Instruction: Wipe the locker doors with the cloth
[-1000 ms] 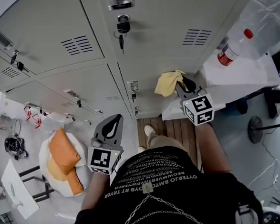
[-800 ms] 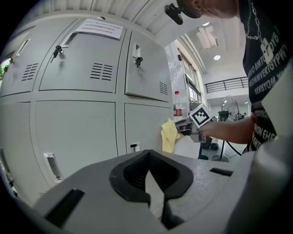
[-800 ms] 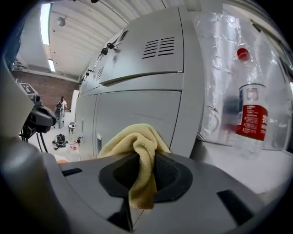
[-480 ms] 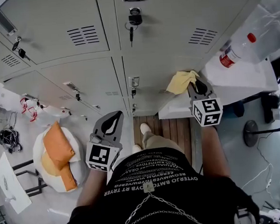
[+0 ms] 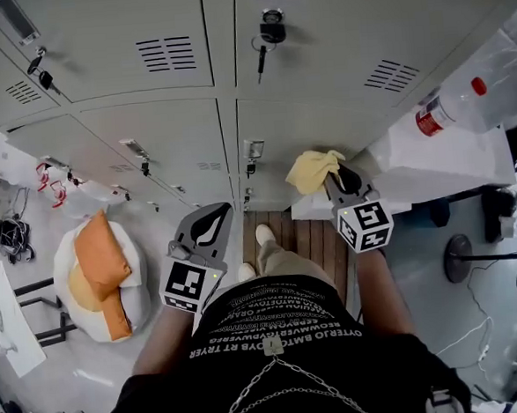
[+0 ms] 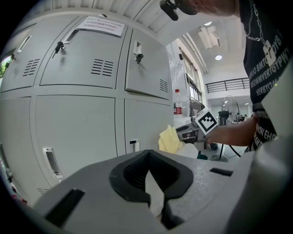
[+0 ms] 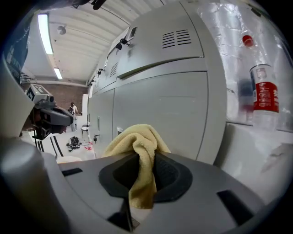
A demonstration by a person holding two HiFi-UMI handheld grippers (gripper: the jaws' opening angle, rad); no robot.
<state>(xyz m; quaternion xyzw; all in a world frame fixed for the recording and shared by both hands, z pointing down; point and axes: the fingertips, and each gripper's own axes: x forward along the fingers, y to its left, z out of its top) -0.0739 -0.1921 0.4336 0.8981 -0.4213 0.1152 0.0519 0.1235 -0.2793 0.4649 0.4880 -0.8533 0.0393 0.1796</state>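
Sliding left across the locker door (image 5: 323, 122), cloth (image 5: 313, 167) in right tool (image 5: 334, 178).

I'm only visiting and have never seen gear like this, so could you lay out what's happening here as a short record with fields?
Setting: a person facing grey locker doors
Right gripper: fingers shut on a yellow cloth, held near a lower door; contact can't be told
Left gripper: fingers together, nothing between them, at the person's left side
Nearby: plastic bottle with red cap, right of the lockers; key hanging in an upper door's lock
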